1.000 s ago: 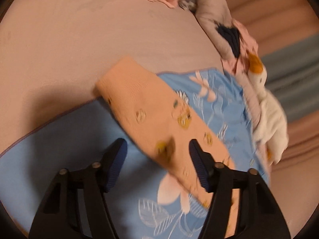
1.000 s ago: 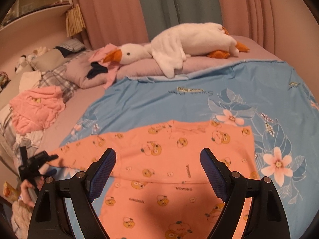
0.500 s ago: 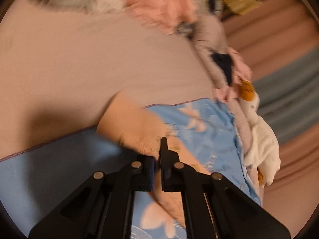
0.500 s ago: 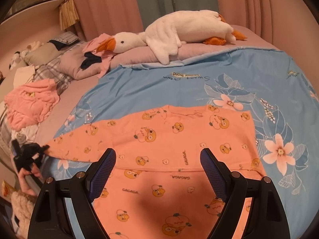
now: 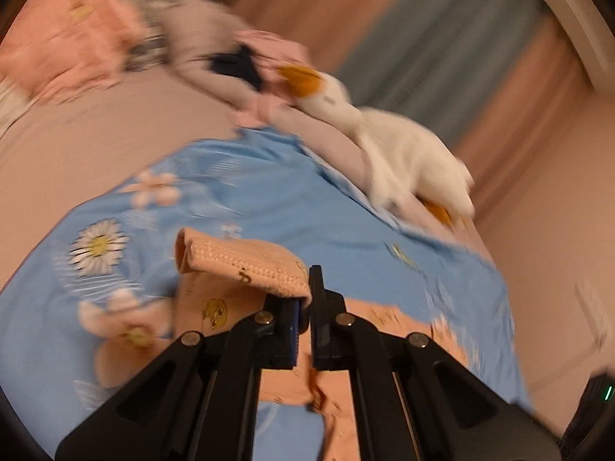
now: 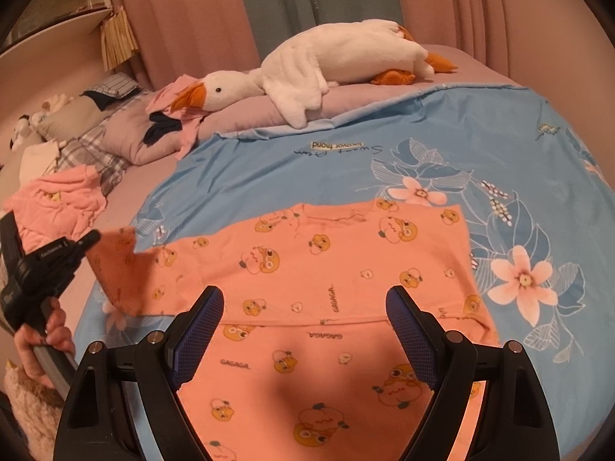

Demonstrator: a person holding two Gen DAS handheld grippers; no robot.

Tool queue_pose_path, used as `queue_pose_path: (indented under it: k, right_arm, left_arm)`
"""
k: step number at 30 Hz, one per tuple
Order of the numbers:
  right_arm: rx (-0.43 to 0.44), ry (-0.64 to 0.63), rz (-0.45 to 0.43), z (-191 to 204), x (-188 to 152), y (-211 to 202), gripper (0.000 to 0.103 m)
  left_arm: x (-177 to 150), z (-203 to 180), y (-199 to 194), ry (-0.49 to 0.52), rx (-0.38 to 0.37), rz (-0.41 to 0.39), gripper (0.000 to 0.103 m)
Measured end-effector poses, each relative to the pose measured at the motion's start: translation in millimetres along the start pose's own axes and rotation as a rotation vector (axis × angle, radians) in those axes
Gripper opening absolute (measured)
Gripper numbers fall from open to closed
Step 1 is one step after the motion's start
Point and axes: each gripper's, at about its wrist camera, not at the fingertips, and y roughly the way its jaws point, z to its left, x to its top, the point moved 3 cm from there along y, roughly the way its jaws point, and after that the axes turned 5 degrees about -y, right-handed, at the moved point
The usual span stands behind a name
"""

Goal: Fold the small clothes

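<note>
Blue floral bedsheet under pink curtains, plush white goose upper centre, left gripper clenched on ribbed cuff of orange printed pyjama top, right gripper spread wide, empty.

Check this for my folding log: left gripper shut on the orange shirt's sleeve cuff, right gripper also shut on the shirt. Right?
Not quite. The right wrist view shows the right gripper open above the orange shirt, gripping nothing. The left gripper is shut on the sleeve cuff.

I see the orange duck-print child's top lying flat on the blue floral bedsheet, its left sleeve cuff raised off it; behind, the white plush goose lies on the mauve pillow, crumpled pink garment far left
</note>
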Motion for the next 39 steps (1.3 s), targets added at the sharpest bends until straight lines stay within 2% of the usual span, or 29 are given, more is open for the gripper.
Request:
queue_pose_path:
  k: [3, 6, 10, 13, 15, 16, 17, 18, 19, 20, 21, 24, 30, 33, 35, 39]
  right_arm:
    - [-0.001, 0.014, 0.005, -3, -2, 0, 0.086]
    - [0.006, 0.025, 0.013, -5, -5, 1, 0.086]
    - [0.007, 0.027, 0.024, -7, -8, 4, 0.086]
    - [0.014, 0.030, 0.043, -9, -11, 7, 0.086]
    - [0.016, 0.019, 0.059, -7, -12, 10, 0.086]
    - [0.014, 0.010, 0.068, -6, -13, 11, 0.086]
    - [0.013, 0.002, 0.075, -5, -13, 13, 0.086]
    - [0.017, -0.009, 0.081, -3, -13, 15, 0.086]
    - [0.023, -0.018, 0.085, -1, -12, 16, 0.086]
    - [0.033, -0.030, 0.087, 2, -10, 18, 0.086]
    - [0.040, -0.045, 0.082, 6, -7, 18, 0.086]
    - [0.057, -0.128, 0.057, 23, 6, 19, 0.086]
    - [0.135, -0.395, 0.060, 88, 23, 38, 0.084]
    - [0.216, -0.484, 0.132, 120, 19, 61, 0.075]
    - [0.242, -0.534, 0.181, 139, 12, 75, 0.075]
    - [0.296, -0.623, 0.261, 177, -4, 97, 0.073]
  left_arm:
    - [-23, -25, 11, 0.121, -0.077, 0.077, 0.003]
    - [-47, -40, 27, 0.196, -0.105, 0.158, 0.003]
    - [-76, -44, 52, 0.187, -0.140, 0.289, 0.003]
    - [-95, -40, 68, 0.185, -0.105, 0.362, 0.003]
    - [-101, -34, 72, 0.172, -0.080, 0.389, 0.007]
    - [-102, -30, 72, 0.156, -0.075, 0.404, 0.013]
    - [-101, -25, 71, 0.129, -0.069, 0.414, 0.026]
    - [-103, -24, 65, 0.114, -0.067, 0.416, 0.034]
    - [-101, -22, 59, 0.104, -0.066, 0.416, 0.052]
    - [-98, -19, 51, 0.103, -0.057, 0.406, 0.065]
    - [-98, -18, 43, 0.110, -0.050, 0.394, 0.068]
    - [-87, -10, 14, 0.135, 0.000, 0.336, 0.068]
    - [-66, 40, -20, -0.024, 0.142, 0.278, 0.066]
    - [-65, 62, -30, -0.070, 0.216, 0.259, 0.057]
    - [-67, 72, -34, -0.099, 0.239, 0.264, 0.049]
    - [-67, 84, -43, -0.139, 0.265, 0.259, 0.045]
